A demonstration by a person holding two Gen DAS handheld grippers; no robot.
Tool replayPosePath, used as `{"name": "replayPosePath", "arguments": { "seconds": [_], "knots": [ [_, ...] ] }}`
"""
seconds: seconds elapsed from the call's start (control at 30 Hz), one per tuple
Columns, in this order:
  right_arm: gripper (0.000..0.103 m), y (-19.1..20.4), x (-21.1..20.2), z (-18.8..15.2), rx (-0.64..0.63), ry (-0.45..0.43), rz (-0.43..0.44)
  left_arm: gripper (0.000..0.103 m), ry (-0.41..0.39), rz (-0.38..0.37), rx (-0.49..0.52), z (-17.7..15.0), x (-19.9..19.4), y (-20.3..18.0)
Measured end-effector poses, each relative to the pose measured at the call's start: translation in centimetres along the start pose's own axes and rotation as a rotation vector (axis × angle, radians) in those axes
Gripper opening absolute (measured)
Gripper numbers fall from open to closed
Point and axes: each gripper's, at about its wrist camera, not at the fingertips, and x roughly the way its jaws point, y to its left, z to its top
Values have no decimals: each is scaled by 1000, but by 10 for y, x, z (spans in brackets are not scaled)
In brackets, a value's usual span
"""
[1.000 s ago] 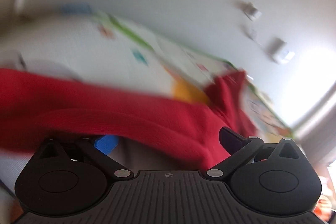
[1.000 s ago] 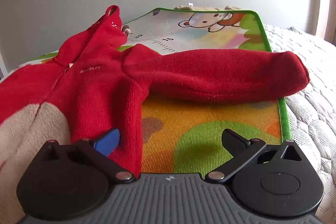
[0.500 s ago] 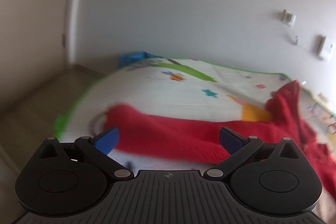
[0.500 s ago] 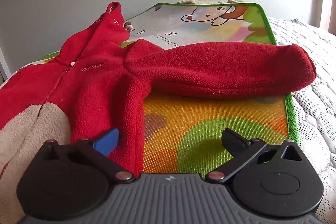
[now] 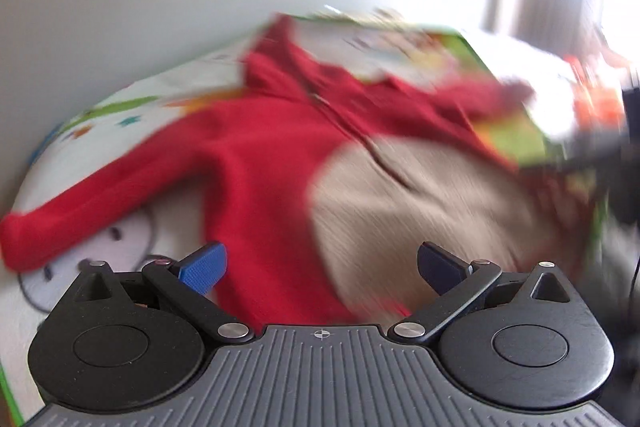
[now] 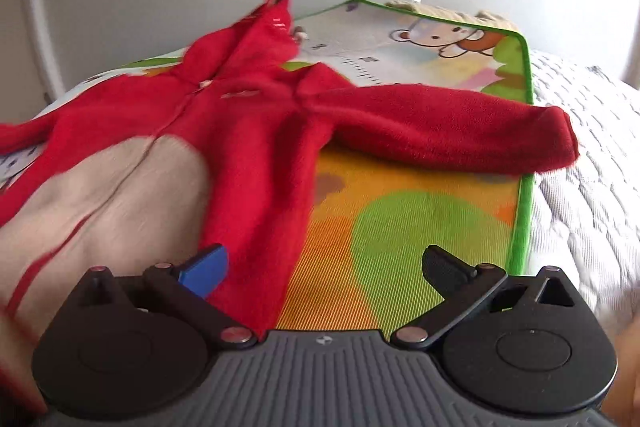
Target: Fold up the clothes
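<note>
Lying spread on a play mat [image 6: 404, 227] atop bedding [image 6: 580, 179]: red onesie [image 6: 256, 155].

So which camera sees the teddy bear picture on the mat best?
The right wrist view: the bear picture sits sharp at the far end of the play mat. In the left wrist view that corner of the mat is just a blurry smear, with no bear to make out.

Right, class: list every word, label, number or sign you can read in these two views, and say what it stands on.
Chest label on the red fleece suit: pale stitching, too blurred to read.
Ruler marks and numbers on the play mat: too small and blurred to read.
Left wrist view: motion blur, no text readable.
</note>
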Motion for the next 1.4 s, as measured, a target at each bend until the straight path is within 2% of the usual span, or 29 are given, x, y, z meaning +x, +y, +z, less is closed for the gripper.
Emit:
{"name": "replayPosePath", "arguments": {
  "seconds": [0.1, 0.27, 0.43, 0.6, 0.73, 0.87, 1.07, 1.27, 1.4],
  "knots": [
    [103, -3, -20, -22, 6, -5, 26, 103, 36, 39, 89, -14, 4, -14],
    [103, -6, -47, -52, 3, -20, 61, 103, 57, 48, 46, -23, 0, -6],
    [103, -2, -48, -62, -41, -10, 46, 103, 68, 60, 59, -32, -9, -4],
    [103, 4, -66, -68, -81, -38, 117, 103, 76, 99, 74, -42, -16, -2],
    [103, 12, -66, -77, -146, -41, 50, 103, 97, 170, 61, -45, -10, 4],
    [103, 12, -65, -75, -127, -54, 4, 103, 104, 229, 31, -47, -9, 11],
    [103, 14, -66, -70, -109, -96, -67, 103, 75, 300, 3, -47, -16, 23],
    [103, 16, -63, -64, -95, -123, -128, 103, 66, 318, 26, -45, -16, 24],
    [103, 8, -72, -59, -57, -173, -194, 103, 82, 383, 48, -48, -16, 24]
  ]
}}
